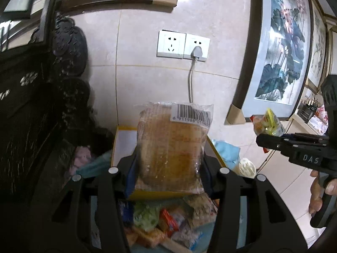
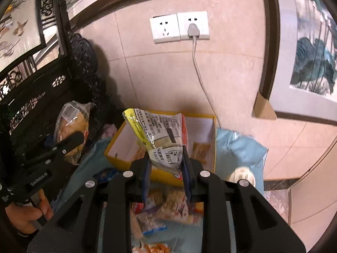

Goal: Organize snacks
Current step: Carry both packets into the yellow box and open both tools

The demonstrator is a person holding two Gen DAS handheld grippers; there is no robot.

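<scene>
i hold one snack in each gripper, both lifted clear of the pile. the left gripper (image 1: 168,164) has its jaws pinching a clear-wrapped bread pack (image 1: 170,147) across its lower half; the pack stands upright with the barcode label at the top. the right gripper (image 2: 166,162) has its jaws nearly together, pinching the lower corner of a yellow-edged crinkly packet (image 2: 160,135), which hangs up and to the left of the pads

progress, as i judge it: early. the yellow box (image 2: 118,156) sits on the pale blue cloth (image 2: 238,147) just beyond both grippers. its white floor is mostly bare; i can see two small tan packets (image 2: 201,149) lying inside, possibly more hidden behind the held packet. a loose heap of mixed snacks (image 1: 164,221) lies on the cloth on the near side of the box, unsorted. both held items are above or just short of the box and not yet set down

surroundings: a dark carved cabinet (image 1: 31,105) stands close on the left, a tiled wall with a double socket (image 1: 183,44) and a plugged cable behind, a framed painting (image 1: 280,52) leaning on the right. a small round white object (image 2: 242,175) rests on the cloth beside the box

obstructions: the two grippers are near each other, so i would lower one at a time; the cabinet limits room on the left
</scene>
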